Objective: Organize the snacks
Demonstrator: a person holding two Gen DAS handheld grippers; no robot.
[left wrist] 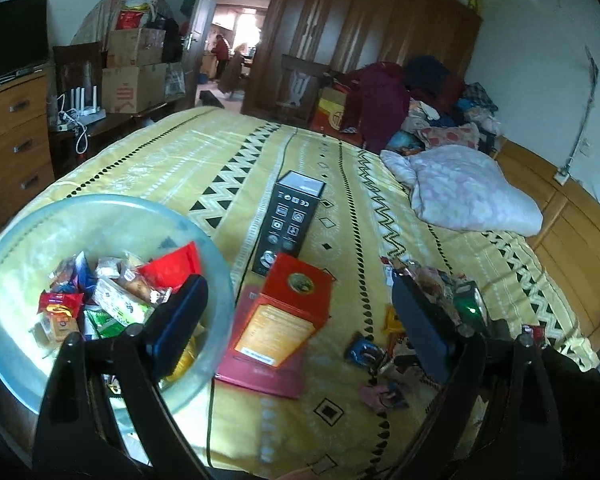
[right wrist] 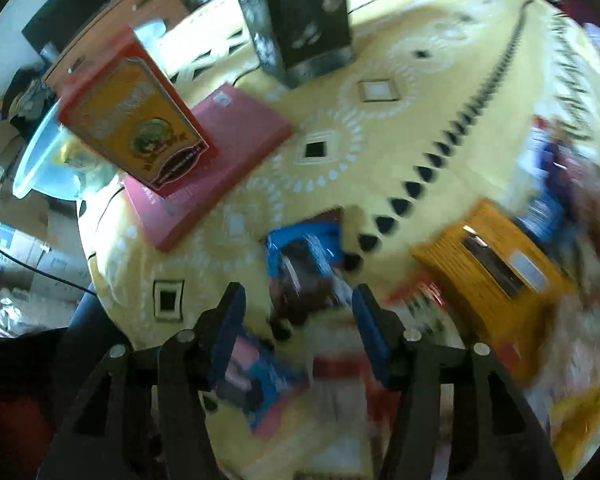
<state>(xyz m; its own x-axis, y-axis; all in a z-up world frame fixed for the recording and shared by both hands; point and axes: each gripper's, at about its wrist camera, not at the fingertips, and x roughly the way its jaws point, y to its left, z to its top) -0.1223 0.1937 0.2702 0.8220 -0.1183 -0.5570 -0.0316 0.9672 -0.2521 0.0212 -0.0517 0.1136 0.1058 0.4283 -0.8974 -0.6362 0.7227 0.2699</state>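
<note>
Bed [left wrist: 228, 152]: a yellow patterned cover takes up most of the room, and everything in play lies on it.
Bowl [left wrist: 204, 248]: a big clear bowl sits at the near left edge of the bed, already holding a heap of wrapped snacks.
Boxes: a black box [left wrist: 290, 216] lies lengthwise mid-bed; nearer, a red-and-orange box [left wrist: 288, 316] rests on a flat pink one [right wrist: 236, 148]. From where I stand these look like bystanders, not part of the sorting.
Loose snacks [left wrist: 432, 280]: a scatter of small packets lies on the cover to the right of the boxes, well apart from the bowl.
Orange packet [right wrist: 496, 264]: lies flat among that scatter, right of the fingers in the right wrist view.
Blue packet [right wrist: 304, 256]: lies on the cover just ahead of the right gripper, roughly in line with the gap between its fingers.
Left gripper [left wrist: 300, 320]: jaws wide apart, nothing between them; its left finger hangs over the bowl.
Right gripper [right wrist: 296, 320]: pointing steeply down over the scatter, jaws partly open and pressing on nothing; the view is blurred.
Doing it well: I'd steady the right gripper first, centre the blue packet between the fingers, pinch the body rather than a crinkly edge, then carry it over to the bowl.
</note>
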